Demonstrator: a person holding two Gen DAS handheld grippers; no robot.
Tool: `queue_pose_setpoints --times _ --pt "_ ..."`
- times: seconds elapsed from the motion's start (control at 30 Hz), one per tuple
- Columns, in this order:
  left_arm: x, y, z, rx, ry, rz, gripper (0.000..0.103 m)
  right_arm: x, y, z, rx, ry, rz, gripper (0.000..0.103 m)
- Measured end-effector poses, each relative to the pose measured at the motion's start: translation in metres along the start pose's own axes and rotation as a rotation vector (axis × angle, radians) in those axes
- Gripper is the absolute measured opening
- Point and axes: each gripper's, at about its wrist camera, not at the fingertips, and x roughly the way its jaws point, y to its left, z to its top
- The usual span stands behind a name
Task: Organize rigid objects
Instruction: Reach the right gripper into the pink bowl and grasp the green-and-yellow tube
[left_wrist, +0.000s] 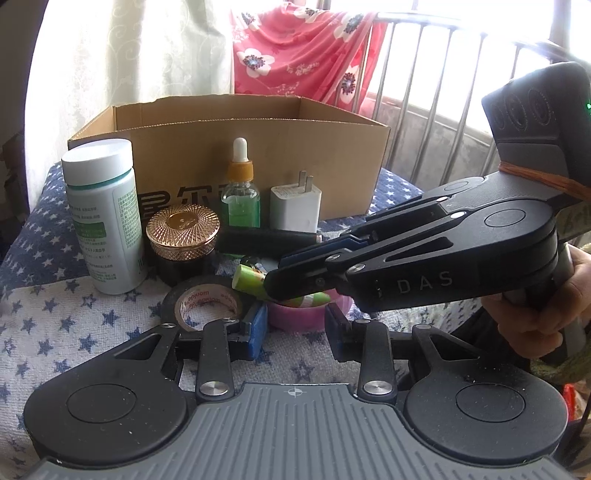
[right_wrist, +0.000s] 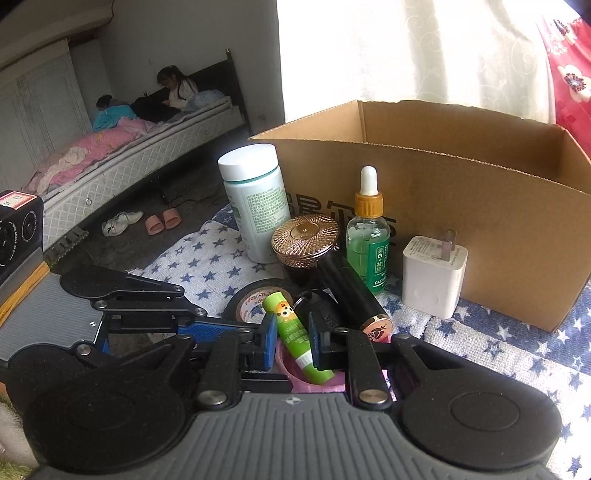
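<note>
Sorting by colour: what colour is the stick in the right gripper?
Bright green stick, clearest in the right wrist view.

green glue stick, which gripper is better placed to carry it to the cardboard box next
Right. The right gripper already has its blue pads shut on the green glue stick, above the pink tape roll. The left gripper is closed around that pink roll instead. The open cardboard box stands just behind.

We're in a home bedroom: a white quilted mattress bed (right_wrist: 122, 162) with pink bedding (right_wrist: 92, 147), people resting on it, pink slippers (right_wrist: 162, 220) and white sneakers (right_wrist: 120, 222) on the floor, pale patterned curtains (left_wrist: 129, 62), a red floral cloth (left_wrist: 299, 51) draped over a metal window railing (left_wrist: 436, 92).
</note>
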Motion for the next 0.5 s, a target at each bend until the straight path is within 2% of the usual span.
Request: queue_pose_setpoints --times 0.03,0.07,0.3,0.5 --pt "-0.0006 0.0008 0.0006 0.002 -0.001 0.002 0.034 -0.0023 0.0004 0.0007 0.003 -0.008 0.005 0.001" --pt "-0.0015 0.0011 0.0011 0.003 -0.005 0.005 0.034 -0.0046 0.0012 0.0012 0.005 -0.017 0.009 0.0" --pt "-0.0022 0.0028 0.0043 -0.003 -0.02 -0.006 0.036 0.0001 0.0032 0.0002 0.02 0.011 -0.043 0.002" --pt "0.0009 0.0079 0.0023 -0.031 -0.023 -0.023 0.037 -0.0012 -0.0017 0.0059 0.039 0.02 -0.023 0.005"
